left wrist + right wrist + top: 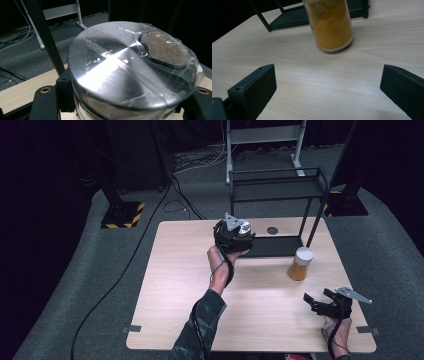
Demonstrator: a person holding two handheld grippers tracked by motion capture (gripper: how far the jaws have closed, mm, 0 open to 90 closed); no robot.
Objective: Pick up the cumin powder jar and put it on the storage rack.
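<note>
Left tool clamped on a steel-lidded jar above the tabletop

The jar (130,72), its shiny metal lid taped over and a brown patch showing near one edge, sits gripped between the jaws of the left tool (233,237), held up off the tabletop (170,285) just in front of the black wire rack (280,190). Farther right, a jar of orange powder (300,263) stands upright on the wood beside the rack's lower shelf. The right tool (316,301) rests low near the front right corner, jaws wide apart and pointed toward that orange jar, touching nothing.
</note>
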